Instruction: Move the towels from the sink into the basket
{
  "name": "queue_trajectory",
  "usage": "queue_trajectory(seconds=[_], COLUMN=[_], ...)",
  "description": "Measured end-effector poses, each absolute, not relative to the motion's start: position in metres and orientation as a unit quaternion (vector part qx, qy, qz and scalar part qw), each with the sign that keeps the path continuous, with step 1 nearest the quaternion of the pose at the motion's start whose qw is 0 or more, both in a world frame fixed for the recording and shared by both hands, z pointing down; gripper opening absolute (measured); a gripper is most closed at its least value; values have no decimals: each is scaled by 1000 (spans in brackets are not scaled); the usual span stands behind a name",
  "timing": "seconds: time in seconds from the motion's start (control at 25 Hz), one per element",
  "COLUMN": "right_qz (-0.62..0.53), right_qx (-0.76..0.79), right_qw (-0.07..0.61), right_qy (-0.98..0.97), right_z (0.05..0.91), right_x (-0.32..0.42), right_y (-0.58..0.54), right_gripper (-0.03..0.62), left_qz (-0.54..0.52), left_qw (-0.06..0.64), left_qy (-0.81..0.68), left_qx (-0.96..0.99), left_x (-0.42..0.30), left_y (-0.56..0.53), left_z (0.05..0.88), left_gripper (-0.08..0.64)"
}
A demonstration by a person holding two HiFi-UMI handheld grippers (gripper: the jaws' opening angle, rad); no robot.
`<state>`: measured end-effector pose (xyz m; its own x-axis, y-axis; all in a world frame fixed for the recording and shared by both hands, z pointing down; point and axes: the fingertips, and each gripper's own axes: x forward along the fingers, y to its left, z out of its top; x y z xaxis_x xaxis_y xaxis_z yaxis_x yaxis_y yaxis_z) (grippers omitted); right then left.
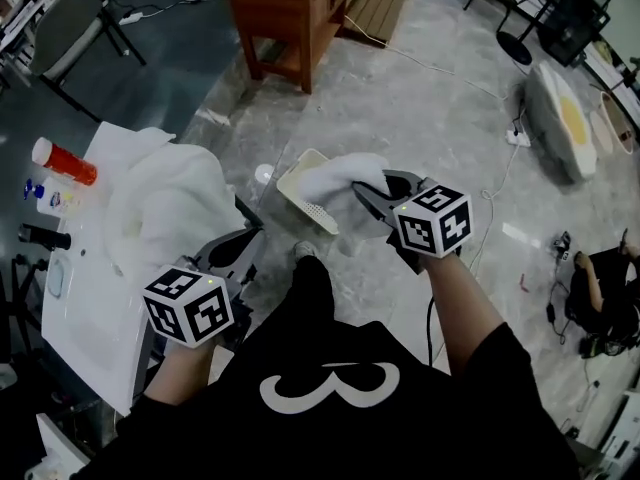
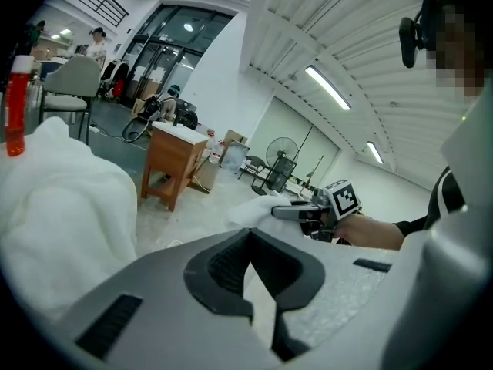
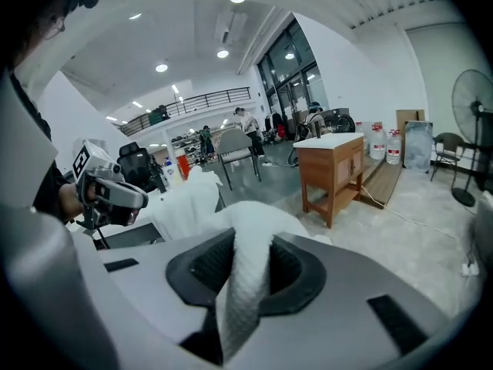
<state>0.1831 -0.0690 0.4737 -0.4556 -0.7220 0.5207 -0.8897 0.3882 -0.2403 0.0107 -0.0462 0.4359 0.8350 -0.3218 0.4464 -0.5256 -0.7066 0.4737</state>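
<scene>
Overhead look down at a grey stone floor. At centre frame, a cream rectangular basket (image 1: 300, 190) with a perforated side, standing on the floor; inside mostly hidden, contents impossible to tell. Draped over its right end, one white towel (image 1: 345, 171), pinched firmly between the pads of the right tongs (image 1: 366, 194); in the right gripper view, a fold of the waffle-textured cloth runs straight down through the closed pads. Impossible to tell whether the towel touches the basket. At left of frame, a white sink bench (image 1: 85, 308) with a large heap of white towels (image 1: 165, 203) piled on top, covering the basin. At the bench's upper left corner, a red bottle (image 1: 66, 161) lying on its side. Left tongs (image 1: 240, 248) just right of the heap, at the bench's right edge, slightly spread with only floor showing in the gap, gripping nothing, aimed toward upper right of frame. Right tongs aimed leftward at the basket. Both marker cubes facing up, left forearm (image 1: 185, 368) and right forearm (image 1: 462, 308) reaching up from the bottom of frame out of black short sleeves. Wooden table (image 1: 290, 13) at top centre, well beyond the basket.
</scene>
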Motion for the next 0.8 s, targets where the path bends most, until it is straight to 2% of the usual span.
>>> queue_trajectory(seconds=[0.36,0.8], right_qz=[300,381], right_qx=[482,424], right_qw=[201,286], right_qy=[-798,-770], right_z=[557,679], right_x=[228,238], right_y=[-151,-213], right_gripper=[84,94], left_qz=[203,231], left_qw=[353,400], left_qy=[-231,-264], left_qx=[884,847], left_x=[67,100], left_y=[-125,-201], left_z=[508,584], left_gripper=[5,5])
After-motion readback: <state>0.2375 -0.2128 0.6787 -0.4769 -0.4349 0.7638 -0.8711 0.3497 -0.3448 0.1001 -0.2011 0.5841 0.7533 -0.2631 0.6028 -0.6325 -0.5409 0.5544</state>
